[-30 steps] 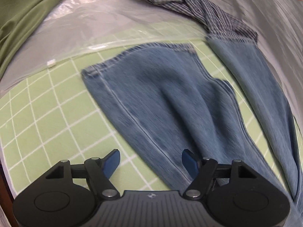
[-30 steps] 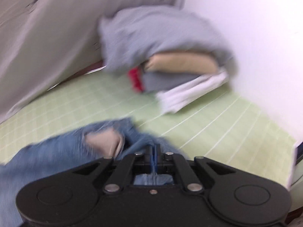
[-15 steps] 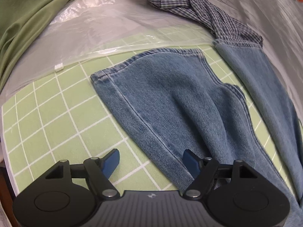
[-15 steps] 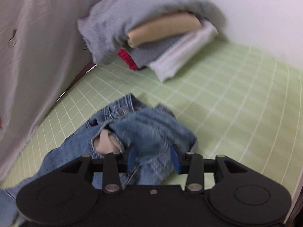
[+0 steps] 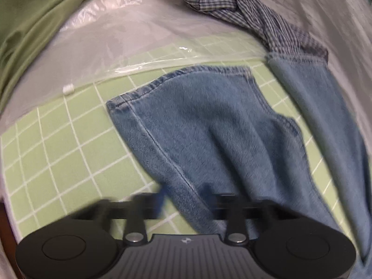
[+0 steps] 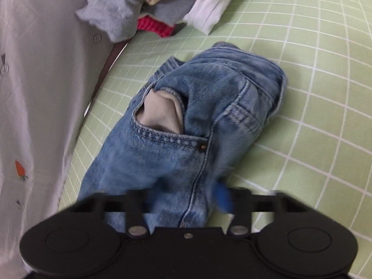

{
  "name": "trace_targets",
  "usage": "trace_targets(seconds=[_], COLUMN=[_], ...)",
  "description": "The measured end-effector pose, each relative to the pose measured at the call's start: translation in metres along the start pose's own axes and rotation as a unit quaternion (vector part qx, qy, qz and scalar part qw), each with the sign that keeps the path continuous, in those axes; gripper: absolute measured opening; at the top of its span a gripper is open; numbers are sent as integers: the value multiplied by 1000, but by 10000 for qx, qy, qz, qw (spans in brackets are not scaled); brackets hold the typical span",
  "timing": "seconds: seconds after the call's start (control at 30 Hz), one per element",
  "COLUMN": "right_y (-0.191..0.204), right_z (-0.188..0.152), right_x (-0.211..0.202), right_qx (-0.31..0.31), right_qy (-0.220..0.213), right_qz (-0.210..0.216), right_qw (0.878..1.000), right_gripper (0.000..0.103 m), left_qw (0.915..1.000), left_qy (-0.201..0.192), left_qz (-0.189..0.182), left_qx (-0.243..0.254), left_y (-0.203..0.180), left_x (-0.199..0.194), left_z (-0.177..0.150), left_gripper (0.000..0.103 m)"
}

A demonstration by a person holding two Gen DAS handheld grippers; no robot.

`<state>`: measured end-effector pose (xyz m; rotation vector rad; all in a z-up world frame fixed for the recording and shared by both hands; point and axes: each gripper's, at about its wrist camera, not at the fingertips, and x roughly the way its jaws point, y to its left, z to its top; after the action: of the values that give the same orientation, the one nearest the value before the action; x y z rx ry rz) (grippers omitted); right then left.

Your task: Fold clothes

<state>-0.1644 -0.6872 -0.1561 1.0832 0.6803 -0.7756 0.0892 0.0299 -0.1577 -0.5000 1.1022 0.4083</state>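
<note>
On the left side, the left gripper point(image 5: 183, 197) is low over the jeans point(image 5: 209, 125), and its blurred blue fingers point(image 5: 160, 200) stand on both sides of the outer seam of one leg. They look partly closed, but I cannot tell if they already pinch the denim. The legs lie spread on the green checked sheet point(image 5: 58, 144), and the far hem touches a checked shirt point(image 5: 244, 14). If the leg is pulled, I think this shirt could be dragged along.

Further right, the right gripper point(image 6: 186, 197) hangs over the waist of the jeans point(image 6: 186, 121), with the jaws wide apart and nothing held. The waist is bunched, and a pale pocket lining point(image 6: 160, 114) sticks out. A grip here may catch only one layer, so the fold could come crooked. The clothes pile point(image 6: 151, 7) is well apart.
</note>
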Motion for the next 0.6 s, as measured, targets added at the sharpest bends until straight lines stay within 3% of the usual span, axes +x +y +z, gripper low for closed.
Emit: trace_targets(seconds=[0.03, 0.07, 0.23, 0.4, 0.5, 0.6], right_y=[1, 2, 5, -5, -20, -37], right_z=[2, 4, 12, 3, -14, -34], right_x=[-2, -6, -49, -100, -117, -114], right_qx=[-101, -223, -665, -590, -750, -999], right_qy=[-9, -38, -421, -686, -622, -378], right_qz=[0, 55, 370, 537, 331, -44], right_qw=[9999, 9997, 9962, 9945, 9947, 9943], right_gripper=[22, 17, 11, 10, 10, 10], left_qw=[9998, 9993, 9977, 9927, 9917, 9914], left_qy=[11, 13, -329, -881, -1011, -1012], left_qz=[-119, -224, -578, -815, -703, -253], left_qx=[-169, -298, -98, 106, 365, 793], left_y=[4, 7, 8, 34, 60, 79], left_x=[1, 1, -23, -77, -92, -84], left_z=[2, 4, 8, 4, -5, -21], left_gripper=[6, 6, 5, 5, 5, 5])
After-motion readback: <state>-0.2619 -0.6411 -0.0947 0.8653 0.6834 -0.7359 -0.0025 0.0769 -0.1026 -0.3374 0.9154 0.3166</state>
